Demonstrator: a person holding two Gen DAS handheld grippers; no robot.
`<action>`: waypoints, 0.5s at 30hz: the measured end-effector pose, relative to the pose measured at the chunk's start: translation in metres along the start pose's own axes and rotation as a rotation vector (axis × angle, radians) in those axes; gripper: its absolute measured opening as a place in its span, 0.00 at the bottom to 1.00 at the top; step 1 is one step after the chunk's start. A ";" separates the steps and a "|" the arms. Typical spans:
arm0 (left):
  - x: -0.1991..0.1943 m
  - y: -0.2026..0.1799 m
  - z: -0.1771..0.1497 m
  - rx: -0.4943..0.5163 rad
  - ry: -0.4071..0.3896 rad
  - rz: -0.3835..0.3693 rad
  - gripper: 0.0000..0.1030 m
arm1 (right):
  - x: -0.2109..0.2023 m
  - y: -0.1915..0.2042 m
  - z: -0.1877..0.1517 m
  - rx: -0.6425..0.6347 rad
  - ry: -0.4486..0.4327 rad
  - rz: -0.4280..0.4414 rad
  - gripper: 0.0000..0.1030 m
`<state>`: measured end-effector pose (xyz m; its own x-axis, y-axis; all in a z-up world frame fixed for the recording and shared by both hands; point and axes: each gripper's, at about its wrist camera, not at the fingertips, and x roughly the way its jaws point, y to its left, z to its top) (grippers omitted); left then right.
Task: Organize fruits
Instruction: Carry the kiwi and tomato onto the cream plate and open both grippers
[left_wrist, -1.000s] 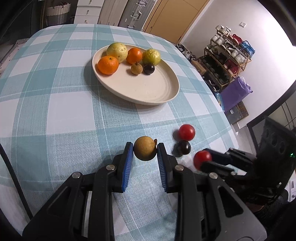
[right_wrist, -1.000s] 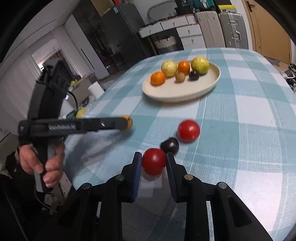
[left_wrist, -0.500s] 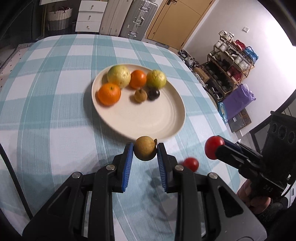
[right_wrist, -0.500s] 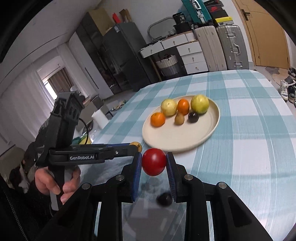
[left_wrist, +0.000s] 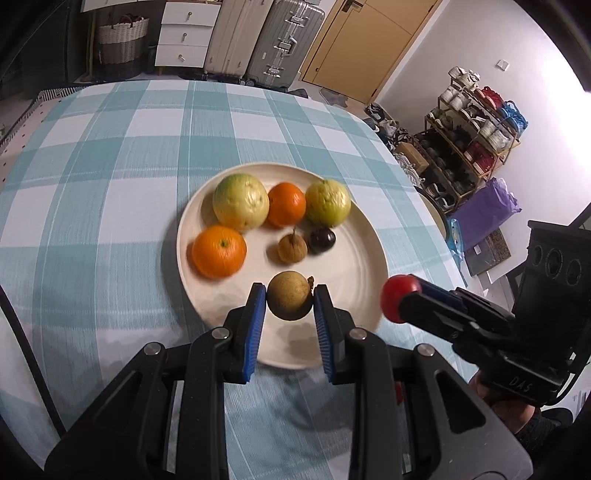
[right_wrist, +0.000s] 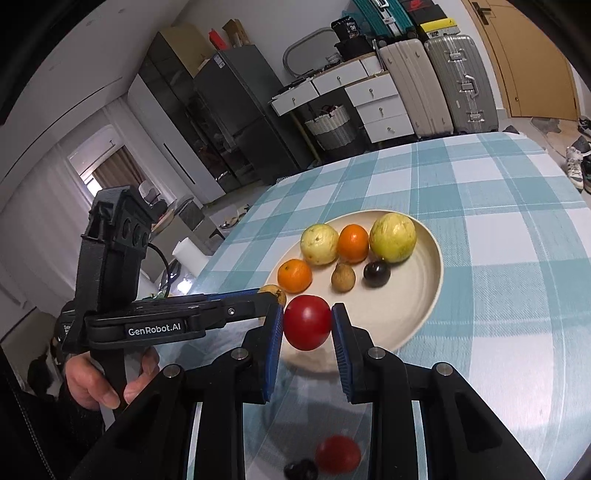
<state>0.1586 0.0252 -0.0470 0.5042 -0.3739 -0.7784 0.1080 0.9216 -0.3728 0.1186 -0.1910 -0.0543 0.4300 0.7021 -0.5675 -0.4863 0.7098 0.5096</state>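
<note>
Fruits are sitting on the cream plate (left_wrist: 369, 258): 2 oranges, 2 yellow-green ones, a small brown one & a dark one. Left gripper (left_wrist: 290, 303) is clamping a brown longan (left_wrist: 289, 300) betw. its blue pads, hanging over the plate's near edge. Right gripper (right_wrist: 307, 325) is pinching a red tomato (right_wrist: 307, 326) just above the rim. Another tomato (right_wrist: 338, 458) & a dark fruit (right_wrist: 301, 470) are lying on the checked tablecloth (right_wrist: 498, 258), near the right tongs' base.

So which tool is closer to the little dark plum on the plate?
Left. The left tool, holding a brown fruit, hangs just before the plum; the right tool, holding a tomato, sits further off.
</note>
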 end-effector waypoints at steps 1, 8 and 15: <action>0.002 0.000 0.004 0.001 0.001 0.005 0.23 | 0.002 -0.001 0.002 0.001 0.004 0.001 0.26; 0.015 0.002 0.022 0.004 0.003 0.013 0.23 | 0.020 -0.012 0.016 0.013 0.029 0.000 0.26; 0.028 0.000 0.031 0.011 0.013 0.020 0.23 | 0.037 -0.022 0.024 0.025 0.055 -0.023 0.26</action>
<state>0.1992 0.0183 -0.0538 0.4953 -0.3566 -0.7921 0.1074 0.9300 -0.3515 0.1632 -0.1793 -0.0708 0.3976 0.6822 -0.6136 -0.4579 0.7270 0.5117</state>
